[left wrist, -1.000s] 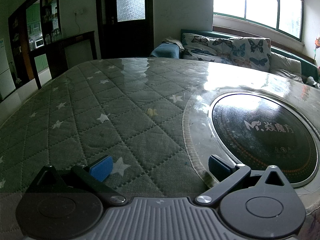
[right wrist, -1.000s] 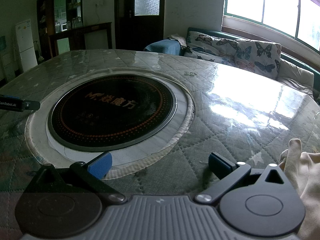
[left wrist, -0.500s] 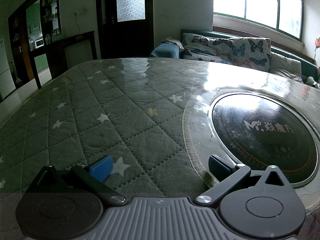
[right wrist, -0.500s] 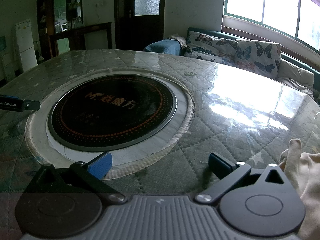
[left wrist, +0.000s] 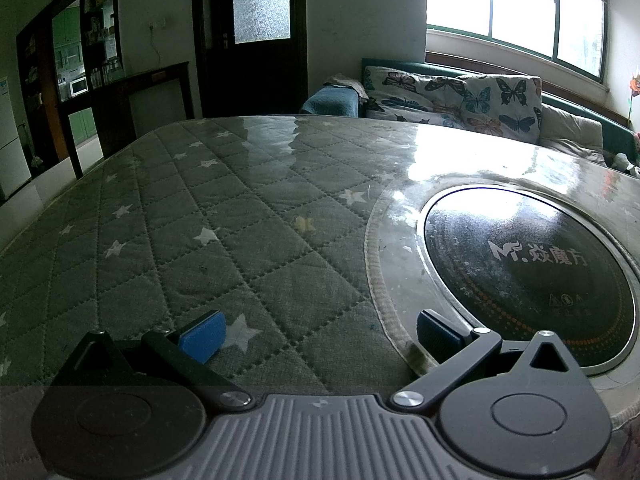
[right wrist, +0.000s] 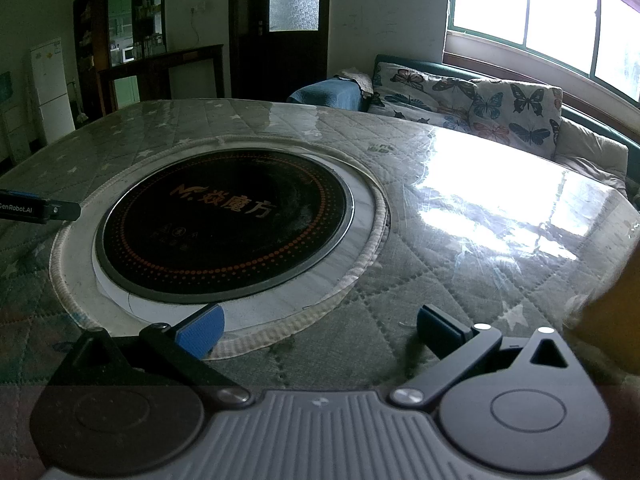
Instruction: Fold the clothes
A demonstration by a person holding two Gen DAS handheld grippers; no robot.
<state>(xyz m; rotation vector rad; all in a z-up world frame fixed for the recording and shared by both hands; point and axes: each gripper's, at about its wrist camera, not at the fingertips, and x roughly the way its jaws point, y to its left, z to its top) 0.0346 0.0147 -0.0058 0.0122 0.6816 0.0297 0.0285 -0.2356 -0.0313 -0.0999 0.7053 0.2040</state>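
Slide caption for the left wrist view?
Open left gripper low over the quilted star-print table cover, round induction cooktop alongside.

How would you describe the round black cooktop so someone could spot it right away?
Start at the big quilted green table cover with white stars. Set into it, inside a pale ring, is the cooktop. It is the only glossy black disc there, with orange dots round its edge and a printed logo.

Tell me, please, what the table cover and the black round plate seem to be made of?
Table cover: quilted green fabric with stitched diamonds and stars, apparently under glossy clear plastic, since window light reflects. Black round plate: probably smooth glass or ceramic, shiny, with printed lettering.
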